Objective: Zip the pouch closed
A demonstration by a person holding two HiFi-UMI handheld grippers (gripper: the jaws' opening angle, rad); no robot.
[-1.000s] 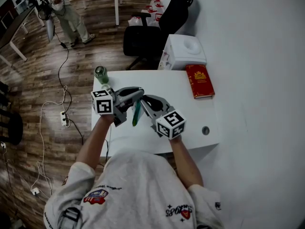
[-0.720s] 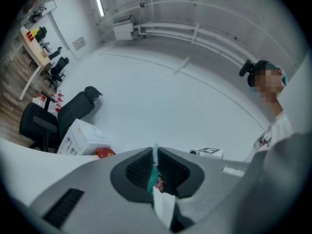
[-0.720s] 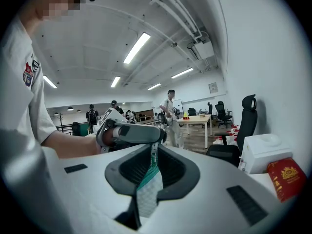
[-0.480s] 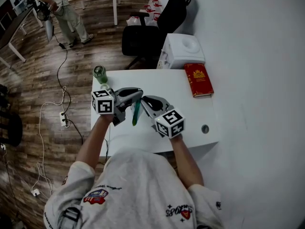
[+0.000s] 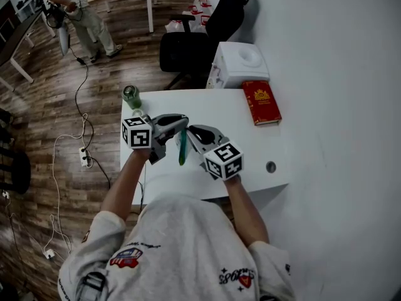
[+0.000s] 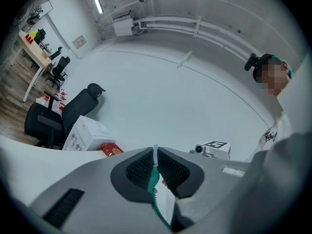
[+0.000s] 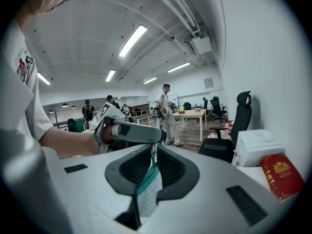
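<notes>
A teal pouch hangs edge-on above the white table, held between both grippers. My left gripper is shut on the pouch's top edge; in the left gripper view its pads pinch a pale tab, with the teal zipper teeth running down below. My right gripper is shut on the pouch too; in the right gripper view the teal and white fabric passes between its pads. The two grippers face each other tip to tip. Whether either holds the zip pull itself I cannot tell.
A green can stands at the table's far left corner. A red book lies at the far right, beside a white box. A black chair stands behind the table. A person stands far off on the wood floor.
The pouch and both grippers have shifted slightly to the right in the head view. Both grips hold as before.
</notes>
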